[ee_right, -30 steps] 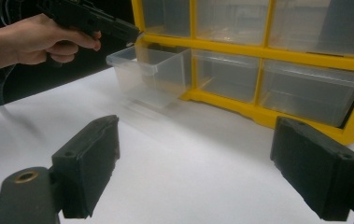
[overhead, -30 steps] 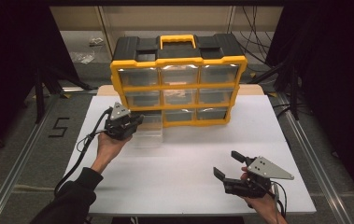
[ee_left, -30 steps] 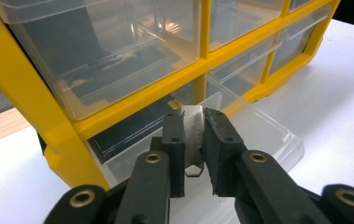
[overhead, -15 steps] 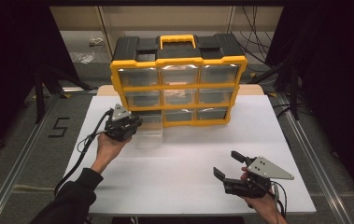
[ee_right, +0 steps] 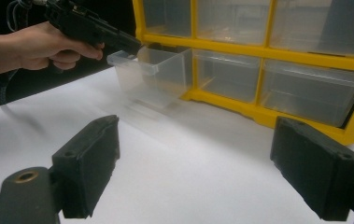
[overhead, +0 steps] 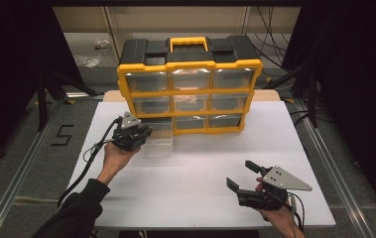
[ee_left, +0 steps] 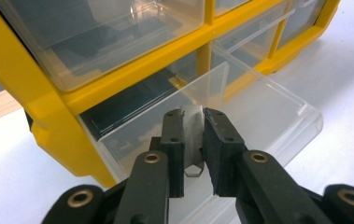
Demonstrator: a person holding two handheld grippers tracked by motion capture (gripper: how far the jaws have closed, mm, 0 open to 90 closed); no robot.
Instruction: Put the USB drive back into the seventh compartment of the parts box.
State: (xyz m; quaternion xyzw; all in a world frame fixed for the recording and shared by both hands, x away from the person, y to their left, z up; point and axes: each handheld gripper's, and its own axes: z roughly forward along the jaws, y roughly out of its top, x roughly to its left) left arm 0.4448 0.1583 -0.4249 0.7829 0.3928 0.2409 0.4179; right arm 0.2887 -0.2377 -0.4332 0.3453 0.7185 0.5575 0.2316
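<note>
Only clear boxy plastic drawer (ee_left: 240,107)

Yellow plastic organiser cabinet (overhead: 189,89), black top, yellow carry handle (overhead: 188,43). Drawers clear, colourless; the pulled-out clear plastic drawer (ee_left: 240,112) is see-through too. Small silvery metal piece (ee_left: 193,135) sits between the left gripper's (ee_left: 194,122) matte black fingers (ee_left: 172,144), brass-coloured rivets on them. Right gripper (overhead: 241,175) black, grey plate on top. Counter (overhead: 195,193) plain white. Floor grey, black "5" mark (overhead: 62,135).
</note>
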